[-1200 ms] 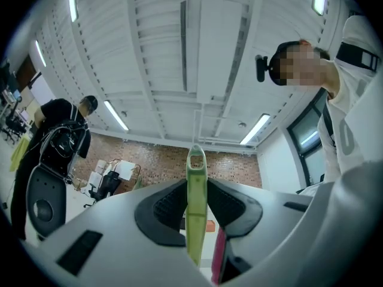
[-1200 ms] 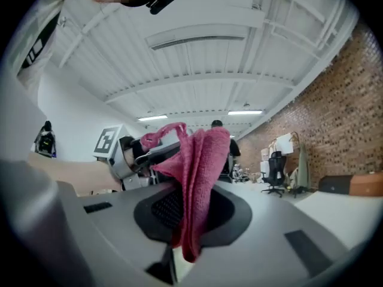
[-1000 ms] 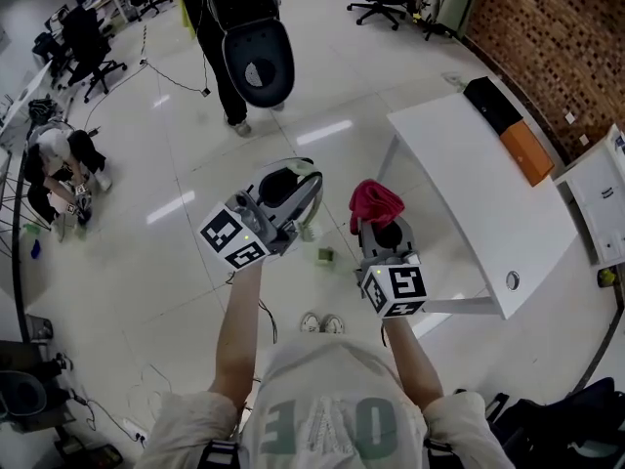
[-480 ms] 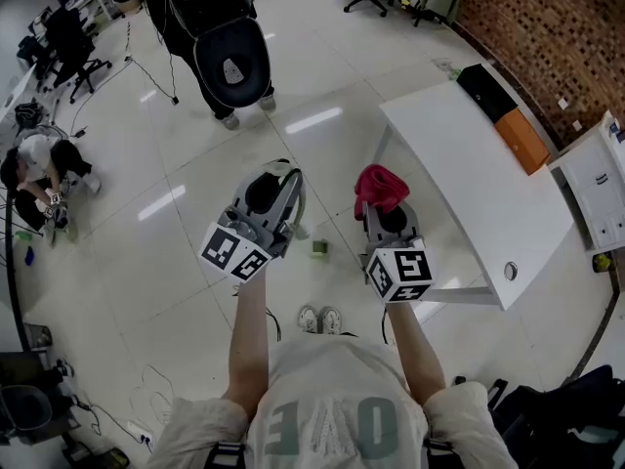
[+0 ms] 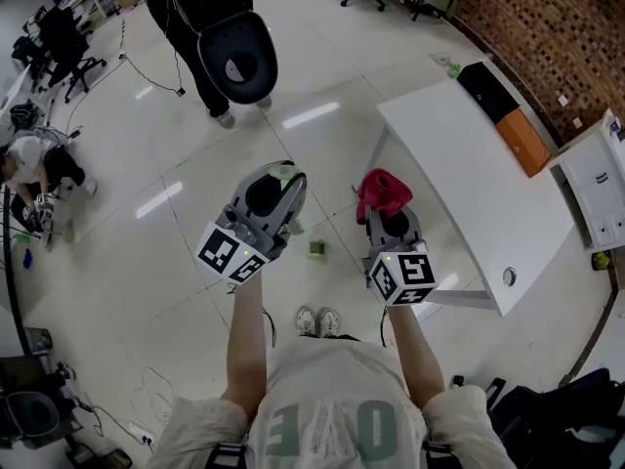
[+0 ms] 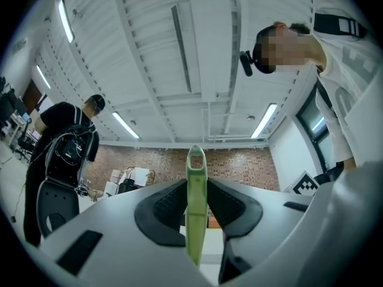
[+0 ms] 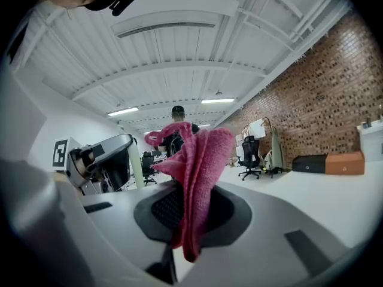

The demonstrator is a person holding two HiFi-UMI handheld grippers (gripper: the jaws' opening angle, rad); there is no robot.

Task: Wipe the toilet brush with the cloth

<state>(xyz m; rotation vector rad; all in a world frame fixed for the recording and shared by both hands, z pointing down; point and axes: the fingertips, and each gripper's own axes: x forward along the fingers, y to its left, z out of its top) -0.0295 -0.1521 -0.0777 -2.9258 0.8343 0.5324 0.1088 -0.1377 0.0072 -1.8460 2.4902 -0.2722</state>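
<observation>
Jaws on the left gripper (image 5: 276,186) are pinching the flat pale-green toilet brush handle (image 6: 195,190) low down, its hang-hole tip sticking up past them. Jaws on the right gripper (image 5: 389,221) are clamping a bunched fold of the pink cloth (image 7: 197,166), the rest flopping up and over. Both are hanging in the air over the floor, side by side but apart, beside the white surface (image 5: 469,184). Brush head isn't showing in any view. Handle is looking thin, stiff, light and glossy, likely twisting or slipping if gripped by its narrow edges, so pinching across the flat faces is suiting it. Cloth is looking soft, limp and light; holding a thick wad is leaving loose fabric for wiping.
</observation>
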